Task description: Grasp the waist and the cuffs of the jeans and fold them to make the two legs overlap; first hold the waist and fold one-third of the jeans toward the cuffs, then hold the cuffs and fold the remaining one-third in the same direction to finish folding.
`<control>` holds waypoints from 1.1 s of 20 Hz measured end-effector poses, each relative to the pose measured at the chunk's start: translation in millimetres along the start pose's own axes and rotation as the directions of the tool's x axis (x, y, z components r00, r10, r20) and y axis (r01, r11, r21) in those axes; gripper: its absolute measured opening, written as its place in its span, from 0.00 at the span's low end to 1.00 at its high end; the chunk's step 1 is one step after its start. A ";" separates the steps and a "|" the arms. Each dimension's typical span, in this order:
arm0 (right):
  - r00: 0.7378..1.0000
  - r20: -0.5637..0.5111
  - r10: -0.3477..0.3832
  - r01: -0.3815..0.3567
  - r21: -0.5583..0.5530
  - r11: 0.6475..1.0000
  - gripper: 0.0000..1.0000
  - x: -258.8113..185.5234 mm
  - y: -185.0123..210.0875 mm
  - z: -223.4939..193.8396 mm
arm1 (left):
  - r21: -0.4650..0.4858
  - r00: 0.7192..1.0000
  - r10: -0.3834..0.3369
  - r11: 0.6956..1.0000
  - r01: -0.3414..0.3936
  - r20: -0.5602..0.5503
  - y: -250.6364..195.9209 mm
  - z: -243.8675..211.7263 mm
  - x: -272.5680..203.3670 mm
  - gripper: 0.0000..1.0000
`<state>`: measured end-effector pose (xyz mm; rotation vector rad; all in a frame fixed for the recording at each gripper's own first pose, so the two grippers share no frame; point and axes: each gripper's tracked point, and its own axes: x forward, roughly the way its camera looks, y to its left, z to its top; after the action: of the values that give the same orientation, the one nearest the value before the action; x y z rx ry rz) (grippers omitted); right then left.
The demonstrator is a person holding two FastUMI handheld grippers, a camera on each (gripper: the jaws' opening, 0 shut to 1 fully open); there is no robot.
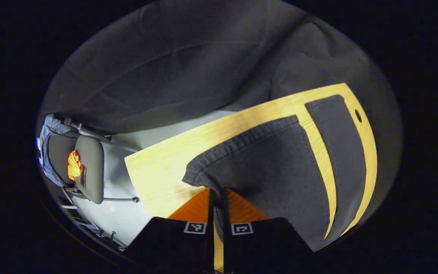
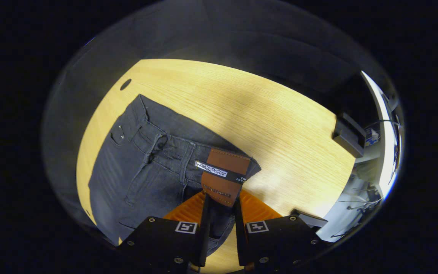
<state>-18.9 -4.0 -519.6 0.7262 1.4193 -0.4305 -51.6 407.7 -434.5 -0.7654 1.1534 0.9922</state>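
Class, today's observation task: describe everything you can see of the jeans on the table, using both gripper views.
The jeans are dark grey denim, lying flat on the light wooden table. The right gripper view shows the waistband with belt loops, a rivet and a brown leather-look patch; the right gripper pinches the waist beside it. The left gripper view shows two legs lying apart, wood between them, with stitched cuff hems; the left gripper pinches the nearer cuff.
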 end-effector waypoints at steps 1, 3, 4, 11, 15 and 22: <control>0.998 -0.020 0.062 -0.061 0.074 0.995 0.33 1.1 5.1 -2.0 | 0.003 0.998 -0.055 0.998 0.055 0.011 -5.9 1.0 -13.1 0.05; 0.982 -0.023 0.185 -0.174 0.240 0.955 0.12 -0.6 17.3 -3.6 | 0.014 0.990 -0.137 0.991 0.137 0.019 -13.7 1.7 0.3 0.01; 0.978 -0.008 0.208 -0.200 0.255 0.946 0.12 -3.0 19.1 -3.7 | 0.004 0.984 -0.172 0.985 0.172 0.037 -15.4 4.1 -1.4 0.01; 0.940 0.124 0.317 -0.338 0.230 0.912 0.12 -58.1 54.4 19.2 | 0.016 0.921 -0.370 0.929 0.371 0.121 -47.0 29.6 -52.9 0.01; 0.917 0.167 0.362 -0.393 0.220 0.893 0.12 -83.0 83.0 25.3 | 0.086 0.869 -0.466 0.885 0.458 0.164 -85.0 46.2 -82.4 0.01; 0.900 0.205 0.384 -0.428 0.261 0.865 0.12 -104.5 117.5 43.8 | 0.169 0.818 -0.554 0.831 0.531 0.155 -139.5 81.6 -102.1 0.01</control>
<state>78.3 35.0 -394.4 1.1925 1.0318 -0.3597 97.8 402.7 -315.3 -0.8182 0.7430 0.4952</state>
